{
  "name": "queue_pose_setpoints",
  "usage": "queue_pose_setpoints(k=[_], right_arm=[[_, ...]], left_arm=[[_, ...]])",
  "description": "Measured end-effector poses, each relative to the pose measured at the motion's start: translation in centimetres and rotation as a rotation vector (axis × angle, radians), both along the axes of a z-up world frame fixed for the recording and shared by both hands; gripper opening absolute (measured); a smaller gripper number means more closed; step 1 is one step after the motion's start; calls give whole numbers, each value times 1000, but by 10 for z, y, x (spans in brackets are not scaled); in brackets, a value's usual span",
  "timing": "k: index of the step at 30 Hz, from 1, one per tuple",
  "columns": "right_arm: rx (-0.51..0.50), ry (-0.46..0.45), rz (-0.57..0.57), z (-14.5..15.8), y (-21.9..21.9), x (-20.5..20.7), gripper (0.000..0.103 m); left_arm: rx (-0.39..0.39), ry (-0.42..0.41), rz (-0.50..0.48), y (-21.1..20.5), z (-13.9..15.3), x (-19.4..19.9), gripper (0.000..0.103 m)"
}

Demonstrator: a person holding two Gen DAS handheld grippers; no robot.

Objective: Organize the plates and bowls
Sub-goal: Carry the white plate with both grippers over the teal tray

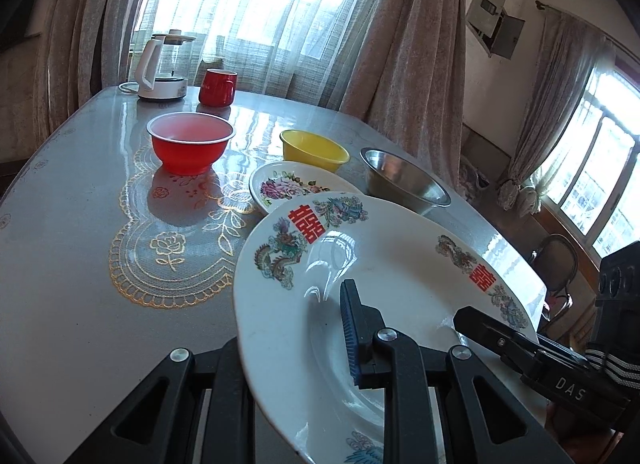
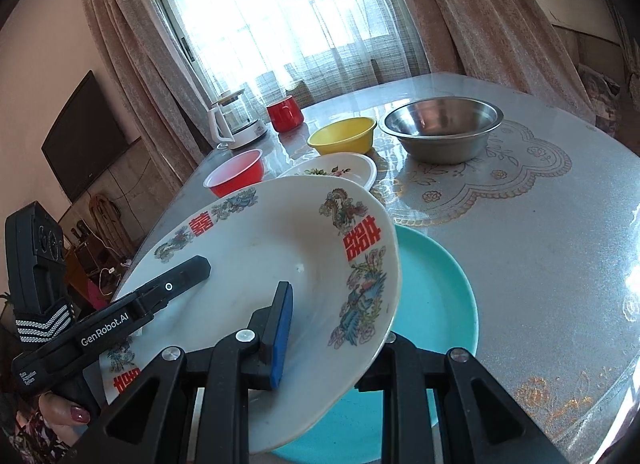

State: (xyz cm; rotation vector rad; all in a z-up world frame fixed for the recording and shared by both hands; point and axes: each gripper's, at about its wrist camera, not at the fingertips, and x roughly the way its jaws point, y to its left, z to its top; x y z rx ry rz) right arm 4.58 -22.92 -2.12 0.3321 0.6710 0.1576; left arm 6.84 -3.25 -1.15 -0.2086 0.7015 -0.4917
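A large white plate (image 1: 400,264) (image 2: 260,256) with dragons and red characters hangs tilted above the table, held from both sides. My left gripper (image 1: 292,324) is shut on its near rim, one blue pad on top and the other finger hidden below. My right gripper (image 2: 336,316) is shut on the opposite rim in the same way. Each gripper also shows in the other's view, the right gripper (image 1: 472,318) and the left gripper (image 2: 196,266). A teal plate (image 2: 440,304) lies on the table under the white one. Beyond are a small floral plate (image 1: 292,187) (image 2: 340,169), a red bowl (image 1: 190,143) (image 2: 236,175), a yellow bowl (image 1: 314,149) (image 2: 344,137) and a steel bowl (image 1: 404,179) (image 2: 440,127).
A red mug (image 1: 218,87) (image 2: 284,113) and a white kettle (image 1: 162,67) (image 2: 236,123) stand at the table's far edge by the curtained window. The glossy grey table (image 1: 80,244) (image 2: 540,264) has lace patterns under glass. A hand (image 2: 64,416) grips the left tool.
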Motion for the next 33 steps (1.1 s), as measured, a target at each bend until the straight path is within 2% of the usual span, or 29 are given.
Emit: queue_pose_setpoints(k=[13,19,28,33], right_arm=[[23,45,-79,-17,-37,-12,24],[37,67,-86,-29,-41,-8,24],[28,78,-87,-32,-42,-4,25],[71,104,-80,-34,-45,-8,28]], left_arm=[[40,69,-45,-40,-21,3,24],[51,110,-31,-42,-33,7,25],[36,117,-45,-41,-34,8,26],[29,124,-54,-39,-35,9,26]])
